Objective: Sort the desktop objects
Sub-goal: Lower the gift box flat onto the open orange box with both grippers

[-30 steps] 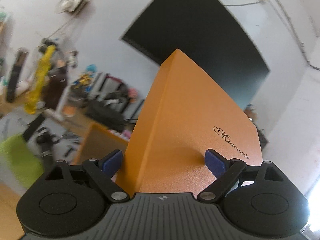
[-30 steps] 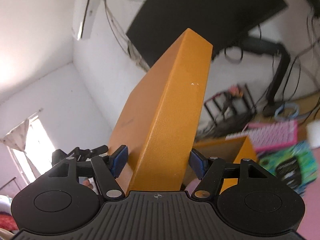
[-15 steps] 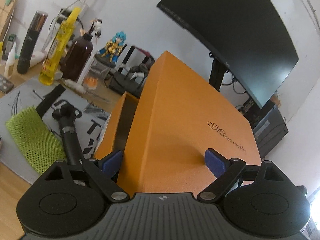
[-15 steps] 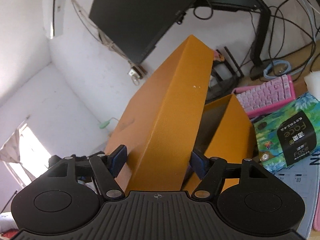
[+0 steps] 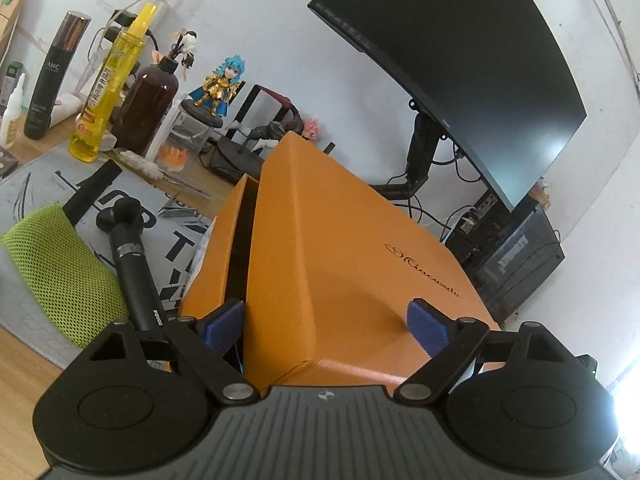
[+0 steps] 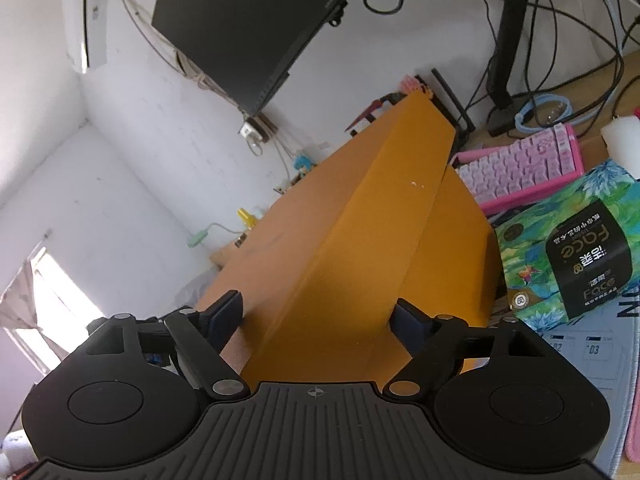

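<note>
Two orange edges set the limits: the orange lid [image 5: 340, 240] hangs tilted over the orange box base [image 5: 216, 256], with a dark gap between the base's left wall and the lid's left wall, so it is not seated square. Room is tight on the left, where a black handled tool [image 5: 132, 264] lies just beside the base and a green mesh pouch [image 5: 60, 272] lies left of that. On the right side a green tissue pack [image 6: 576, 248] sits close to the base, with a pink keyboard [image 6: 520, 168] beyond it. At the far end stand a yellow bottle [image 5: 108, 92], a brown bottle [image 5: 148, 108] and a small figurine [image 5: 220, 92]. A dark monitor [image 5: 460, 60] on an arm hangs above. The surface is a grey printed desk mat [image 5: 40, 176] on a wooden desk [image 5: 16, 380], against a white wall. The left gripper [image 5: 326, 326] is spread wide and pinches the lid's near corner, one blue pad on the side wall and one on the top face. The right gripper [image 6: 316, 317] has just been opening; the lid's other near corner sits between its pads, which no longer seem to press on it.
</note>
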Demonstrator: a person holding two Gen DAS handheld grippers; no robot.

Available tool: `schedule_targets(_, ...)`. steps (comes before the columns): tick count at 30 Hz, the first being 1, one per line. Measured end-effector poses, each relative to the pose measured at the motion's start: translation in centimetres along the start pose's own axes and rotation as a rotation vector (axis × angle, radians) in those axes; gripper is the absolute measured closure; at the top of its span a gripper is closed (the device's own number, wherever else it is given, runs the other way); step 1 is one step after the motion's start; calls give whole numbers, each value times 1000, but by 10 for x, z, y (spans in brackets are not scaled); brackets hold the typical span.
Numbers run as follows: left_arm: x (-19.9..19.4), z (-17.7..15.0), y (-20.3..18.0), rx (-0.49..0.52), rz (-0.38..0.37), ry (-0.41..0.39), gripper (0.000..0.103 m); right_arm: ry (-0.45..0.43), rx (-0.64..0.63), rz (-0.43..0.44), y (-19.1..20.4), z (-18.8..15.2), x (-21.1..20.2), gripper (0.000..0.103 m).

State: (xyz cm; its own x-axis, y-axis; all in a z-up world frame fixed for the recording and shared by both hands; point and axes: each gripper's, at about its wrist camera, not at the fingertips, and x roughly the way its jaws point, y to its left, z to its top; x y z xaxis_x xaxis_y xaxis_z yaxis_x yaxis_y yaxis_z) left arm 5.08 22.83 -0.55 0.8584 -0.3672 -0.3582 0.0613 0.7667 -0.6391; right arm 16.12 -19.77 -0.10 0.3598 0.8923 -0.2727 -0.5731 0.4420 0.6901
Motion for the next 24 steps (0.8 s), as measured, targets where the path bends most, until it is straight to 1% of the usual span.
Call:
schedule_targets(3,-2,-1,1,3,-9,0,13,9,-25,-26,4,1,0,17)
schedule_targets(5,-5,0,2,8,-26,-10,14,5,-97,-55,13,1,-1,17)
schedule_targets(9,-10,1,1,10,-23,-24,14,14,-207,-116,36,1,1,17)
schedule_targets(11,-10,0,3,11,-23,-18,14,12,-236,-128,41,1,2,18)
schedule_targets(14,-10,-3,4,14,-26,-20,14,2,-236,-136,41,3,-1,19)
schedule_targets(16,-10,-4,5,12,-29,-22,14,-12,-204,-136,33,6,-5,18)
schedule_targets(19,-8,-3,4,12,-31,-19,14,-52,-193,-182,26,9,-12,18)
schedule_targets(21,-6,-3,4,8,-45,-24,10,-68,-185,-184,23,10,-15,19)
schedule_targets(23,-6,0,4,3,-50,-27,10,-64,-199,-187,24,10,-15,29)
schedule_targets(24,-6,0,2,14,-45,-28,10,-60,-210,-189,26,9,-15,29)
